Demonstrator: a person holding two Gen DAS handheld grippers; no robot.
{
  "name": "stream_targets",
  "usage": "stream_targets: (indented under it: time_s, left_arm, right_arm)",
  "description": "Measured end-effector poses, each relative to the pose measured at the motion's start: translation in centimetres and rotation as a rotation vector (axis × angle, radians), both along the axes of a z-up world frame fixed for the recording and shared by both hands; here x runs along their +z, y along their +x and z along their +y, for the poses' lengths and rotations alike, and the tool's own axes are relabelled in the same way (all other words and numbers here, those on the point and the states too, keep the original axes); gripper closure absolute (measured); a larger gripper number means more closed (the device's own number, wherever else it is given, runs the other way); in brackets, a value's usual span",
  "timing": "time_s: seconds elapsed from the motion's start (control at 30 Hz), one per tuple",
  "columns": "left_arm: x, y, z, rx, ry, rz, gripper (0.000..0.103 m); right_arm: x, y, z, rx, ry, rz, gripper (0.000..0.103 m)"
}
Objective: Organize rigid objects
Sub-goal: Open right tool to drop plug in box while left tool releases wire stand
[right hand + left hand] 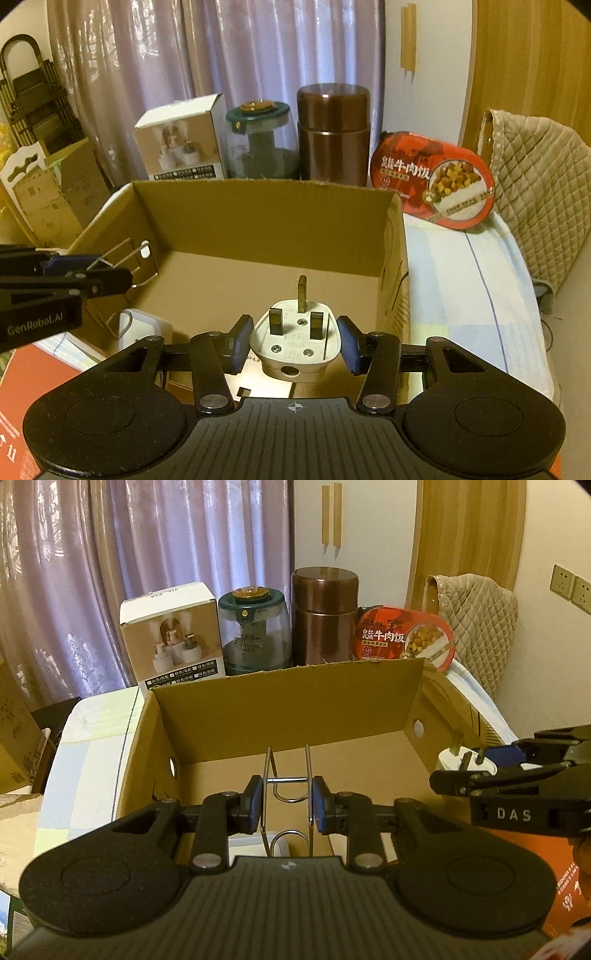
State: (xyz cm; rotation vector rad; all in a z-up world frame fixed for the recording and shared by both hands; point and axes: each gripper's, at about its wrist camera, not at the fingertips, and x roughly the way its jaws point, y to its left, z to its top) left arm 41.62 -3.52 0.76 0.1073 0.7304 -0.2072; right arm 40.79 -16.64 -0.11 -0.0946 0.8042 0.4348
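An open cardboard box (288, 705) stands in front of both grippers, and its inside looks bare. My left gripper (287, 797) is shut on a bent metal wire rack (288, 779) and holds it over the box's near edge. My right gripper (293, 332) is shut on a white three-pin plug (291, 350), pins pointing forward, above the box's (258, 218) near side. In the left wrist view the right gripper (461, 775) and the plug (467, 760) show at the box's right wall. In the right wrist view the left gripper (110, 277) and the rack (136, 262) show at its left wall.
Behind the box stand a white product carton (170, 635), a glass jar with a green lid (253, 627), a brown canister (325, 616) and a red meal bowl (406, 635). A quilted cloth (476, 613) hangs at the right. A white item (144, 328) and an orange carton (22, 387) lie near me.
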Motion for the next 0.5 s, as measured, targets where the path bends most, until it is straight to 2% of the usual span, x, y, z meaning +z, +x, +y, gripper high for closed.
stream_targets:
  time_s: [0.43, 0.5]
  left_arm:
    - [-1.0, 0.6, -0.2, 0.001, 0.013, 0.015, 0.079]
    - [-1.1, 0.6, -0.1, 0.008, 0.012, 0.015, 0.077]
  right_arm:
    - [-0.6, 0.5, -0.1, 0.003, -0.01, -0.003, 0.057]
    - [-0.7, 0.5, -0.1, 0.002, -0.008, -0.002, 0.057]
